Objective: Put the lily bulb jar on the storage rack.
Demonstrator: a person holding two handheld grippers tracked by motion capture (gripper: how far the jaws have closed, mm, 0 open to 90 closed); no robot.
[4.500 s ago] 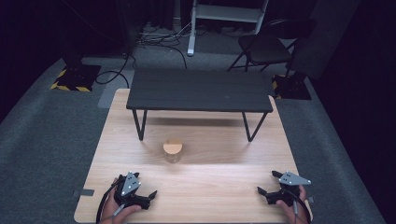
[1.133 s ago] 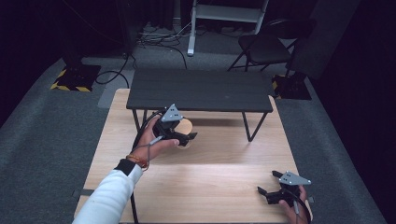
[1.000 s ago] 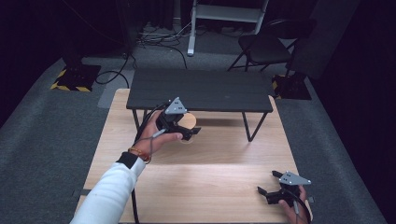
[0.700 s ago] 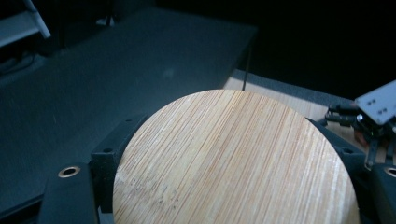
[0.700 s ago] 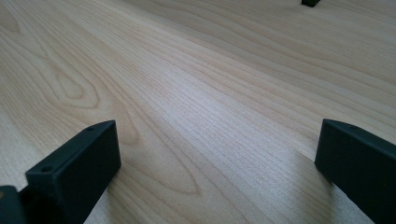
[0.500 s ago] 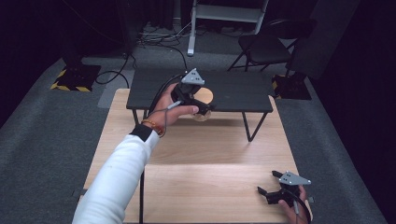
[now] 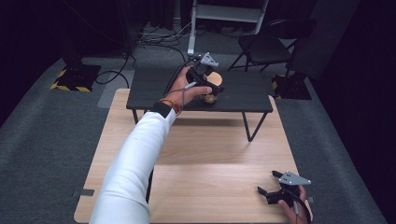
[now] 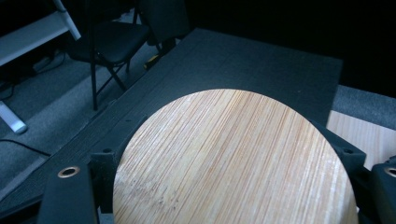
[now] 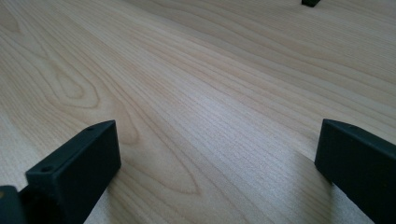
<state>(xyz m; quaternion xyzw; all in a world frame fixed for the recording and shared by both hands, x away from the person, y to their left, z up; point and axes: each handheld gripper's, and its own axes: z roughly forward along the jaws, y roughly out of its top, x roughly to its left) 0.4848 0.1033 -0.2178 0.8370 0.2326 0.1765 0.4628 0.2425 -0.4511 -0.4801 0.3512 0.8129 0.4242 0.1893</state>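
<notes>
— Since half a second ago the left gripper (image 7: 211, 91) has carried the disc (image 8: 233, 158) farther across the shelf (image 7: 154, 88).
— How does it grip?
— Jaws closed on the disc's rim, held above the shelf top.
— And the right gripper (image 7: 273, 183)?
— Unmoved, jaws spread wide, empty, low over the table (image 7: 210, 149).

High view overhead facing forward, left gripper (image 7: 211, 88) camera close over black bench (image 8: 261, 60), right gripper (image 7: 272, 186) camera skimming tabletop (image 9: 196, 93) just ahead
</notes>
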